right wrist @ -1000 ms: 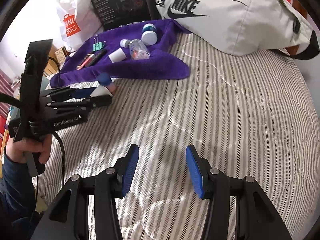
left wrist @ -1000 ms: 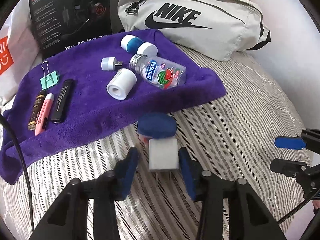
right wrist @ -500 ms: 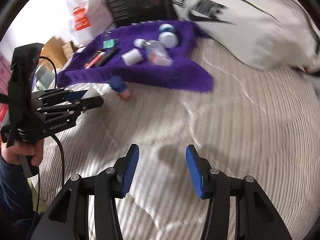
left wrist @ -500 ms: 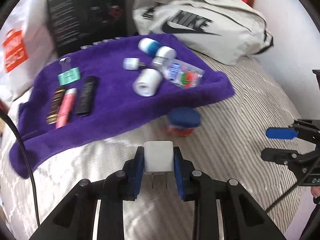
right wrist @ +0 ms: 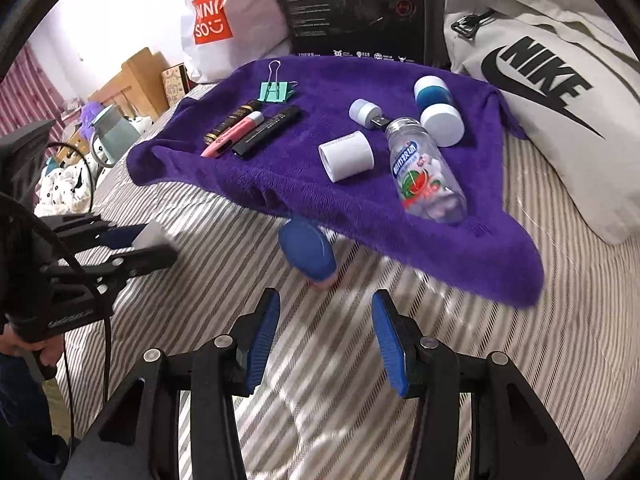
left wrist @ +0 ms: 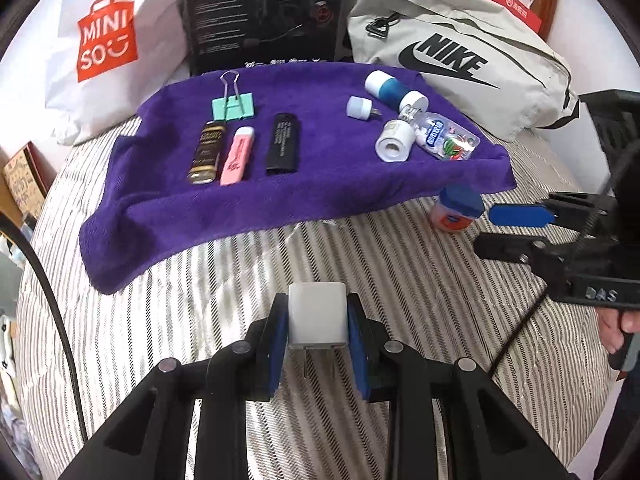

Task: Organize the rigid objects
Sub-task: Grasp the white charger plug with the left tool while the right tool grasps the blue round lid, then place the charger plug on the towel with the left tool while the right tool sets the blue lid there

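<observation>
Left gripper (left wrist: 317, 332): both blue pads are clamped on the side faces of a white plug adapter (left wrist: 317, 316). The adapter is clear of the striped bed cover (left wrist: 360, 264), with its two prongs pointing back toward the camera and its flat face pointing forward.

Right gripper (right wrist: 325, 340): pads stand apart, nothing between them. Directly ahead of the opening, just beyond the fingertips, a small blue-lidded jar (right wrist: 310, 254) lies tipped on the bed cover at the near hem of the purple towel (right wrist: 304, 184). In the left wrist view the same jar sits just beside the tip of the right gripper, well apart from the left one. The right gripper is therefore the nearer to the jar, which appears to be the only loose item not yet on the towel.

Towel, left group, long axes parallel and running near-to-far: a dark gold-printed tube (left wrist: 206, 152), a pink tube (left wrist: 237, 155), a black tube (left wrist: 283, 143); a green binder clip (left wrist: 233, 105) lies behind them.

Towel, right group: a white cylinder (left wrist: 394, 142), a clear bottle (left wrist: 446, 139), a small USB light (left wrist: 360, 107), a blue-and-white container (left wrist: 394, 90).

Judgement: bare towel lies straight ahead of the adapter, between the black tube and the white cylinder; this is the likely placement zone. Direction of travel is forward and slightly up onto the towel.

Beyond the towel: a white shopping bag (left wrist: 100, 48), a black box (left wrist: 266, 12), a grey bag (left wrist: 460, 60).
</observation>
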A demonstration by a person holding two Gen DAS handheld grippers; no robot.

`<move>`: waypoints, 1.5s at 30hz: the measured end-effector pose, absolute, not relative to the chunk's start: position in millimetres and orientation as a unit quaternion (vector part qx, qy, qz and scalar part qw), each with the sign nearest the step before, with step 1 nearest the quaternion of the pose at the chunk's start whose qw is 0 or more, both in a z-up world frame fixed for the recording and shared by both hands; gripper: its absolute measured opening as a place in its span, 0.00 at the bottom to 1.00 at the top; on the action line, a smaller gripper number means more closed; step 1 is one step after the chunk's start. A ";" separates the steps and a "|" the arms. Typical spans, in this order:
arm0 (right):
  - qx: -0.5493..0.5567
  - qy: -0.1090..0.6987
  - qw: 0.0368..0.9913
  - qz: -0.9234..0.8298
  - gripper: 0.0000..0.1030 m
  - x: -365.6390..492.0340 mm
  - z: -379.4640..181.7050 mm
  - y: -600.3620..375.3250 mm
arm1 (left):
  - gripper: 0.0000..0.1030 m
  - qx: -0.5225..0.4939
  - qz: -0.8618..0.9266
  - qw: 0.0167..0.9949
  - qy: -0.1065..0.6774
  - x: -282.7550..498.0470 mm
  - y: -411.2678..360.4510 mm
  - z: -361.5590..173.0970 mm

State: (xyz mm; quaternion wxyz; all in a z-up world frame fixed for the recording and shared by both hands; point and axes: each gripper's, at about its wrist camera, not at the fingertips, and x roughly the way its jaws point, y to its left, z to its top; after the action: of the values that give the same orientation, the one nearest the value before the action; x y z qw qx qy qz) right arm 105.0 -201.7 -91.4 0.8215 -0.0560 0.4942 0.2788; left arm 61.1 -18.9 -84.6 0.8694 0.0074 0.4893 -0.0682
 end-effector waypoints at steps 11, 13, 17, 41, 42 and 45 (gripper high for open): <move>-0.085 0.488 0.816 0.298 0.30 124.3 -98.2 -174.0 | 0.26 -0.005 -0.073 0.865 0.496 62.9 -10.9 -92.1; -0.087 0.493 0.814 0.296 0.25 126.7 -98.4 -170.9 | 0.26 -0.006 -0.073 0.866 0.495 63.1 -11.1 -92.2; -0.091 0.499 0.808 0.300 0.25 119.1 -93.4 -173.1 | 0.26 -0.008 -0.076 0.865 0.495 62.1 -9.7 -91.4; -0.056 0.498 0.810 0.303 0.25 113.2 -70.4 -200.3 | 0.26 -0.020 -0.081 0.878 0.472 73.4 12.6 -56.2; -0.057 0.496 0.811 0.304 0.25 114.6 -68.3 -200.6 | 0.26 -0.021 -0.082 0.878 0.471 75.6 12.7 -54.0; -0.054 0.489 0.816 0.304 0.25 122.4 -59.2 -201.2 | 0.26 -0.018 -0.085 0.879 0.469 84.6 12.0 -48.2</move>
State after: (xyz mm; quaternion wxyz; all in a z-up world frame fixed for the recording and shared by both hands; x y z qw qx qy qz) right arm 122.4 -201.2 -59.2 0.8159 -0.0541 0.4888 0.3042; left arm 84.6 12.0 -48.2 0.8790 -0.0183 0.4689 -0.0851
